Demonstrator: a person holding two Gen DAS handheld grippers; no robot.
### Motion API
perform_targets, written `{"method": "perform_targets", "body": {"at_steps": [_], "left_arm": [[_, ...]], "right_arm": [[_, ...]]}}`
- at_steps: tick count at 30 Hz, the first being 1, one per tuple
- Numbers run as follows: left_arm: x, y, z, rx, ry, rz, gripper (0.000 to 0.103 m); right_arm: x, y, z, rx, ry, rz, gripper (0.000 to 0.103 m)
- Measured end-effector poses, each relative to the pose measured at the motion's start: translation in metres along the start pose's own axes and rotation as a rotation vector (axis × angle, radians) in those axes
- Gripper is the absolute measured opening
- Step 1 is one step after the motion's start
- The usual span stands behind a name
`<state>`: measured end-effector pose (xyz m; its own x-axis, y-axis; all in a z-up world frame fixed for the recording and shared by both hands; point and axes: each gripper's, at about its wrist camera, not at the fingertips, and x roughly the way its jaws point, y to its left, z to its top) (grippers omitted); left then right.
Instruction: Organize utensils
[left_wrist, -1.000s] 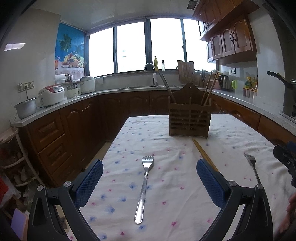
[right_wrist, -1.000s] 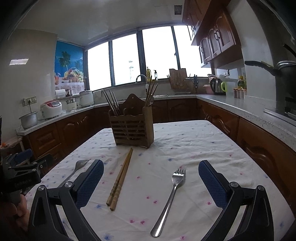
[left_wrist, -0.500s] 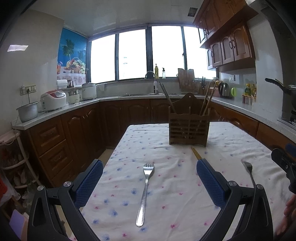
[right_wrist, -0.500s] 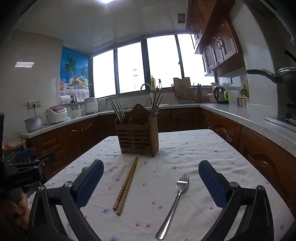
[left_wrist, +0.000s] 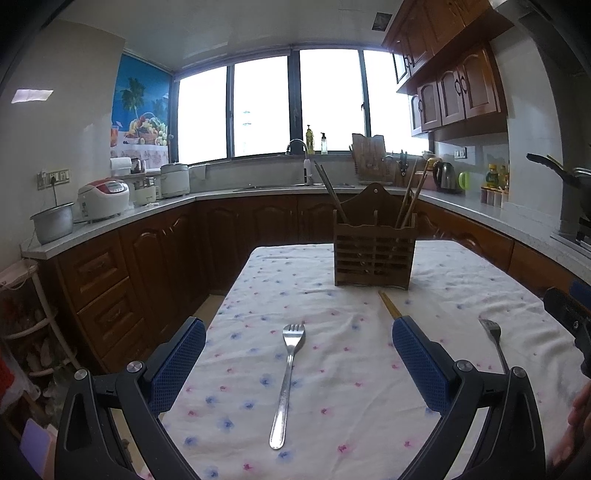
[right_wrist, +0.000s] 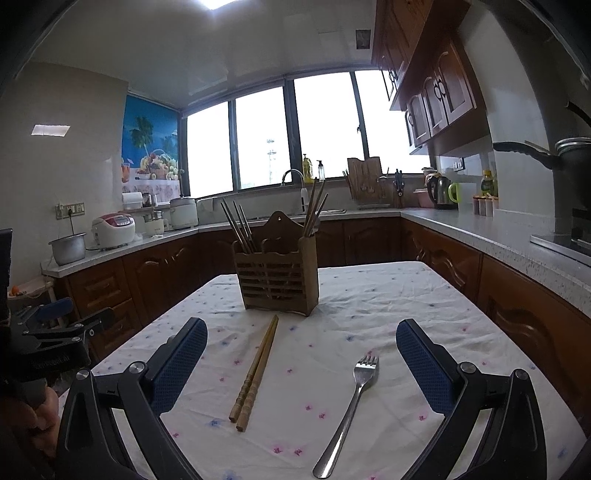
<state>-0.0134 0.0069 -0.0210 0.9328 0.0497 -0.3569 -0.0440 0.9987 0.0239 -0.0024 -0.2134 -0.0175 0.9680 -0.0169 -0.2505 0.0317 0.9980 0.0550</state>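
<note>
A table under a white flower-print tablecloth (left_wrist: 332, 369) fills the middle of the kitchen. At its far end, about twelve o'clock from both grippers, stands a slatted wooden utensil holder (right_wrist: 277, 280) with chopsticks sticking up from its left and right compartments. Both tools hover above the cloth with their blue-padded jaws spread wide and nothing between them: the left gripper (left_wrist: 299, 365) and the right gripper (right_wrist: 301, 365). A steel fork (left_wrist: 288, 384) lies flat between the left gripper's fingers, tines toward the holder. A second fork (right_wrist: 349, 410) lies at about one o'clock inside the right gripper's span. A pair of wooden chopsticks (right_wrist: 256, 369) lies between the two forks, tips pointing at the holder.
</note>
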Motion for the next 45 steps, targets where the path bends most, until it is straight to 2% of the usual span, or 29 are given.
{"method": "perform_targets", "body": {"at_steps": [13, 45], "left_arm": [[-0.003, -0.007, 0.0, 0.004, -0.011, 0.006, 0.102], [0.009, -0.012, 0.003, -0.006, 0.02, -0.002, 0.102]], "right_arm": [[-0.002, 0.004, 0.004, -0.009, -0.01, 0.019, 0.103], [0.005, 0.011, 0.004, -0.02, 0.007, 0.039, 0.103]]}}
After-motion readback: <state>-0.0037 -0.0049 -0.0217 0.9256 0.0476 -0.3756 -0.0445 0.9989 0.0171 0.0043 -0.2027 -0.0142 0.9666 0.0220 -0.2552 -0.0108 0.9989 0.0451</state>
